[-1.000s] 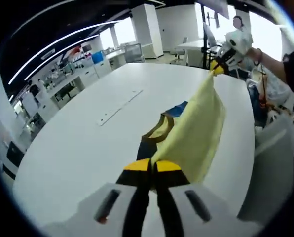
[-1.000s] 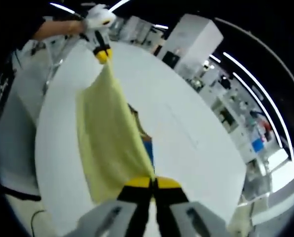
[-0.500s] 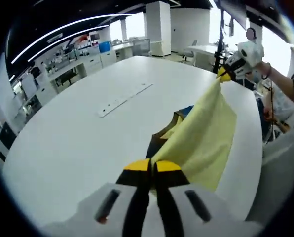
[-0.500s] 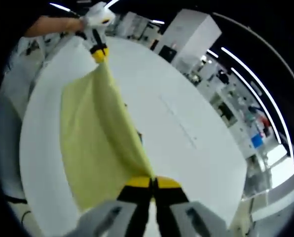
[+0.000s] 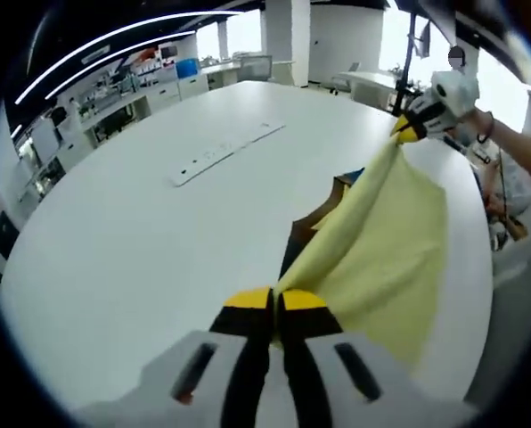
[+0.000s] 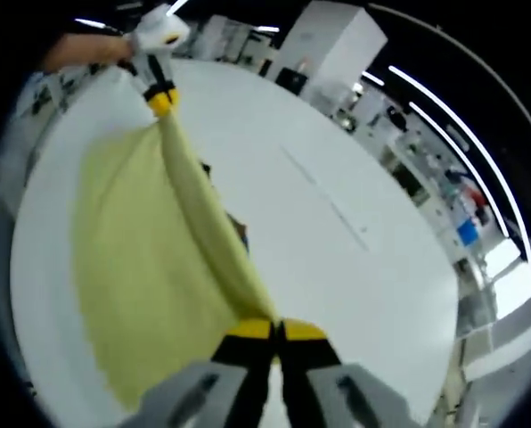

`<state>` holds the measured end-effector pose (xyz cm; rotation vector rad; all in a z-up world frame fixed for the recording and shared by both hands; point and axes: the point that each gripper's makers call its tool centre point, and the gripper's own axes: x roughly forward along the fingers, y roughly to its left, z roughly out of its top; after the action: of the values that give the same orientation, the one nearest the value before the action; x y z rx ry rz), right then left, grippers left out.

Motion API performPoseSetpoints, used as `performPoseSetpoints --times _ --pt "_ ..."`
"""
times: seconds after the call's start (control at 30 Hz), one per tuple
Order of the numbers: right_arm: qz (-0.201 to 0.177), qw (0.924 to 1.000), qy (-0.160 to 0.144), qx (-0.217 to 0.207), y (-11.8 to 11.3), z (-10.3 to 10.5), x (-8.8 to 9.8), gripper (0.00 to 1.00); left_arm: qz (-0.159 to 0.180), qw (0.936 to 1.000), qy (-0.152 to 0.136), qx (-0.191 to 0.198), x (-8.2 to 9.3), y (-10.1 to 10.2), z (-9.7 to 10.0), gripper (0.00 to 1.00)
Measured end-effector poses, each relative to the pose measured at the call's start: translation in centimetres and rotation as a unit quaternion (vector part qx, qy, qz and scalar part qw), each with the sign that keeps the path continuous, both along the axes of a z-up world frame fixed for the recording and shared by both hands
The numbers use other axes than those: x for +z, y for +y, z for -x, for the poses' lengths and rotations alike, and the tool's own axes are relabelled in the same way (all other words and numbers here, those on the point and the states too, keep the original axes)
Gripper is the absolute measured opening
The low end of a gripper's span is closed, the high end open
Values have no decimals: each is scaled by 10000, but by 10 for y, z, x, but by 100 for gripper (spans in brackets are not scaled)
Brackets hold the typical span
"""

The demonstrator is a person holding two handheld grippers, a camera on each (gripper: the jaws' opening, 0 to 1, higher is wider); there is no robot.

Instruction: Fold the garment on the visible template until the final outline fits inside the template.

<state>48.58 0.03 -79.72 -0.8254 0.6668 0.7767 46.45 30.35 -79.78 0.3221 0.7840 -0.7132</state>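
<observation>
A pale yellow garment (image 5: 386,245) hangs stretched in the air between my two grippers above a white table (image 5: 141,223). My left gripper (image 5: 274,303) is shut on one corner of it. My right gripper (image 6: 277,330) is shut on the other corner, and it also appears in the left gripper view (image 5: 408,132) at the far end of the cloth. In the right gripper view the garment (image 6: 150,267) runs up to the left gripper (image 6: 161,102). Under the cloth, a dark brown and blue template (image 5: 323,214) lies on the table, mostly hidden.
A long white strip (image 5: 225,153) lies flat on the table beyond the template, also seen as the strip (image 6: 323,196). Desks, shelves and pillars ring the room. A person's hand and sleeve (image 5: 506,138) hold the right gripper near the table's edge.
Both grippers stay shut on the garment. The cloth has spread wider and flatter between them, and it covers more of the template than before.
</observation>
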Motion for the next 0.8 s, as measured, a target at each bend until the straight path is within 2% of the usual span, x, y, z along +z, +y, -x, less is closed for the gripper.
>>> performPoseSetpoints --times 0.3,0.63,0.8 --pt "127 9996 252 25 3 -9 -26 0 -103 9996 253 0 -32 2 -1 0" --pt "167 9988 448 107 1 -14 -45 0 -134 9993 342 49 -44 9 -5 3" --pt "74 9986 517 65 -1 -14 -47 2 -94 9995 296 101 -43 10 -8 8"
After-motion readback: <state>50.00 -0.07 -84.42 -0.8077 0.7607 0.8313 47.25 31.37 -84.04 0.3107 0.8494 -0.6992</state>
